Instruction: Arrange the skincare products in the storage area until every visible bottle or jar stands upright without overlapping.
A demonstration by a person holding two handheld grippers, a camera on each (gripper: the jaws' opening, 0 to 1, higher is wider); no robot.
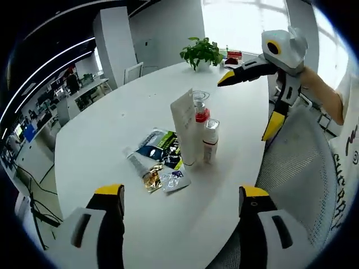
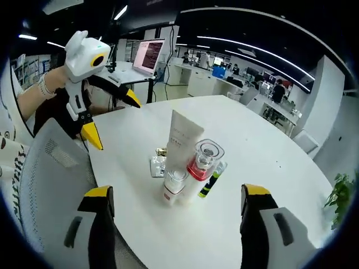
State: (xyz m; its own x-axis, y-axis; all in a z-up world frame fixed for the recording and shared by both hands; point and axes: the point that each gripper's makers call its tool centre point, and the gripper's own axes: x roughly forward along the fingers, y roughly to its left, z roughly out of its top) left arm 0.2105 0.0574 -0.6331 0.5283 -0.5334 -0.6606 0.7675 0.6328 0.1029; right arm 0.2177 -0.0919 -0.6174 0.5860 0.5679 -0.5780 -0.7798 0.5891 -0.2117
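Observation:
On the round white table (image 1: 112,134) a tall white tube (image 1: 184,129) stands upright, with a clear bottle with a red collar (image 1: 200,112) and a small white bottle (image 1: 210,140) upright close beside it. Flat sachets (image 1: 160,147) and a small tube (image 1: 134,162) lie to their left. My left gripper (image 1: 180,193) is open, short of the group. The right gripper (image 1: 249,103) hangs open beyond the bottles. In the right gripper view the tube (image 2: 182,137), red-collared bottle (image 2: 203,162) and small bottle (image 2: 174,185) stand before my open right gripper (image 2: 176,193). The left gripper (image 2: 112,117) is open at upper left.
A potted plant (image 1: 201,53) and a red box (image 1: 234,55) sit at the table's far edge. A grey mesh chair (image 1: 297,168) stands against the table by the person's sleeve. A laptop (image 2: 147,56) stands on a desk behind. A dark green tube (image 2: 212,180) lies by the bottles.

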